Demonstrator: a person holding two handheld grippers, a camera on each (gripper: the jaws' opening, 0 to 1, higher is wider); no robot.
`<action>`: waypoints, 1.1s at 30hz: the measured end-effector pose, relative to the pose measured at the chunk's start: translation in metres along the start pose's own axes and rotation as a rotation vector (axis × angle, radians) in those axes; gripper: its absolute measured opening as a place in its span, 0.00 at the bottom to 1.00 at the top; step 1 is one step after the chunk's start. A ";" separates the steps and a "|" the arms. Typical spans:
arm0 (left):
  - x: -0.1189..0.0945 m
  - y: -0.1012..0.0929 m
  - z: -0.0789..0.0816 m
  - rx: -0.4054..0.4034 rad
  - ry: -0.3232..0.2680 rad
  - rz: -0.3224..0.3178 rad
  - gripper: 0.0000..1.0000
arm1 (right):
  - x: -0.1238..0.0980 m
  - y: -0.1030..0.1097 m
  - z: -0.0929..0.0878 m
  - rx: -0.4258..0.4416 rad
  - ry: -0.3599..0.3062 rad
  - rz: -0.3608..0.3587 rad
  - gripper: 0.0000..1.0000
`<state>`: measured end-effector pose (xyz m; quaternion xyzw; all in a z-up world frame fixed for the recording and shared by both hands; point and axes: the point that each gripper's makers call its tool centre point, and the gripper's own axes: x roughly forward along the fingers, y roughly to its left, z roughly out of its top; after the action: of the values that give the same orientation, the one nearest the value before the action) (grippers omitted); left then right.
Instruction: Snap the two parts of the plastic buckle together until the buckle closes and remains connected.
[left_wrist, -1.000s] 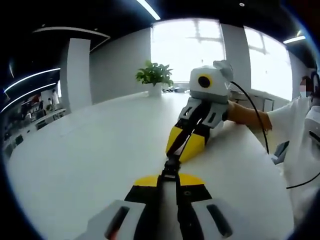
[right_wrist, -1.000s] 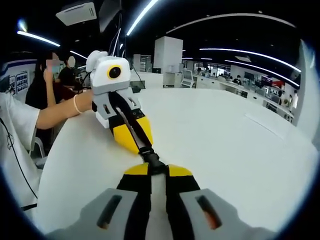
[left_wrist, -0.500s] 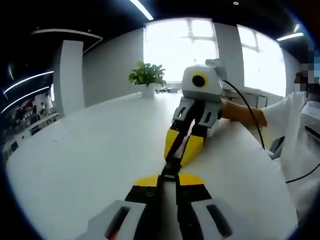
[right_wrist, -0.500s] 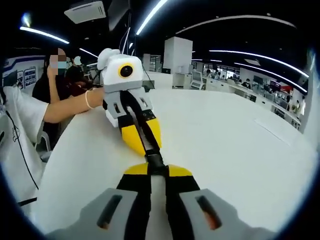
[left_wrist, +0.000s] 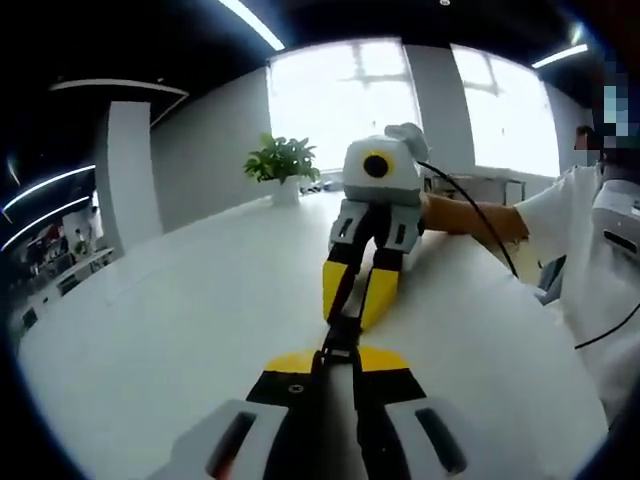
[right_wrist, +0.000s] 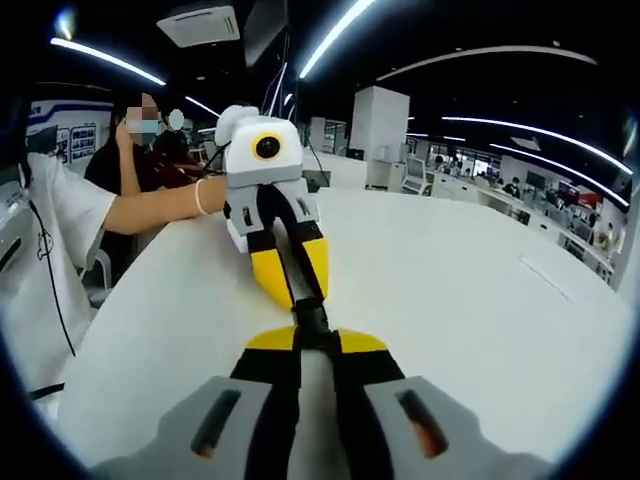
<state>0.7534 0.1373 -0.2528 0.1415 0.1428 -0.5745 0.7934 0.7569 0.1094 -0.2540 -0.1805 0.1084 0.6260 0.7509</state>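
I have a broad white tabletop (left_wrist: 170, 330) under both tools, reaching away to a bright window wall in the left gripper view and an open office with ceiling light strips in the right gripper view. A person in a white short-sleeved top (right_wrist: 45, 235) stands at the table edge, forearms stretched out behind the tools. My left gripper (left_wrist: 333, 358), yellow-tipped with black jaws and grey housing, has its jaws drawn together on a black strap that runs up between them. My right gripper (right_wrist: 312, 340), of the same build, is likewise clenched on a strap. Each tool faces the other nose to nose, its yellow tips almost touching the opposite pair, just above the tabletop. A green leafy plant in a small white pot (left_wrist: 283, 166) stands on the far side of the table, well apart from the tools. The small black plastic buckle (left_wrist: 341, 333) sits between the two sets of tips, on the strap line joining them; I cannot tell from either view whether its two parts are fully latched.
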 end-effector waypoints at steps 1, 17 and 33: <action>0.001 0.000 0.000 0.001 -0.002 0.001 0.11 | 0.000 0.001 0.001 0.004 -0.001 0.000 0.11; 0.005 0.005 -0.004 -0.067 -0.002 -0.001 0.18 | 0.006 0.006 0.002 0.048 -0.020 0.020 0.11; -0.001 0.021 0.001 -0.164 -0.040 0.050 0.22 | 0.007 -0.043 -0.005 0.121 0.000 -0.006 0.11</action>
<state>0.7733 0.1444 -0.2497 0.0679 0.1702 -0.5435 0.8192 0.8005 0.1070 -0.2549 -0.1349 0.1455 0.6162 0.7622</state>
